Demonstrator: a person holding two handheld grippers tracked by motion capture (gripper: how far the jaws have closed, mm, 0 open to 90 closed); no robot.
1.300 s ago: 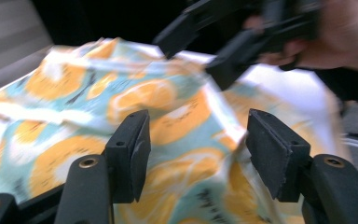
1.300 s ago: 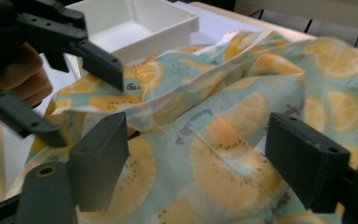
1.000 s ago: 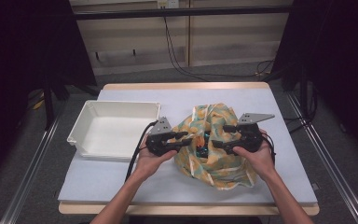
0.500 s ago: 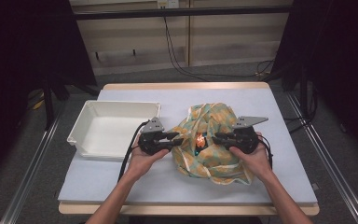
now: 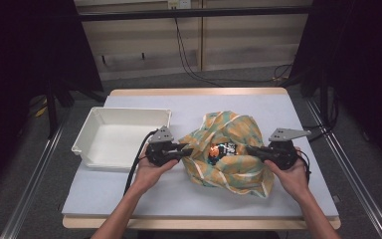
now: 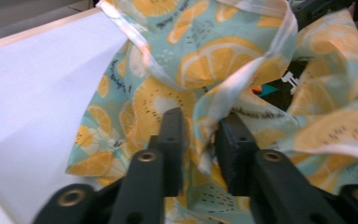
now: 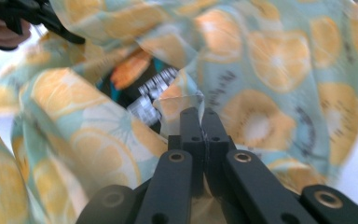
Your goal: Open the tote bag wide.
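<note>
high view looks down on a pale grey table [image 5: 129, 194] with a light wooden edge, where a crumpled teal cloth bag printed with orange citrus slices [image 5: 229, 149] lies right of the middle. a black packet with orange and white print [image 5: 222, 149] shows through the bag's open mouth, sitting inside it. a shallow white rectangular plastic tray [image 5: 124, 137] rests on the left half of the table, just beside the bag but not touching it as far as can be seen.

the left gripper [image 5: 183, 151] comes in from the left side of the bag, held in the person's left hand [image 5: 151, 169], and its tips reach the bag's left rim. in the left gripper view its jaws have just been closing and stand a little apart, with a fold of the printed fabric and its pale hem [image 6: 242, 79] bunched between them; the pads look to press on that fold.

the right gripper [image 5: 252, 150] meets the bag's right rim, held in the right hand [image 5: 291, 174]. its jaws have just been closing too, and in the right gripper view they sit tight together, pinching a thin edge of the bag's cloth [image 7: 186, 100]. the far left gripper [image 7: 28, 16] appears at the top left there, on the opposite rim.
</note>
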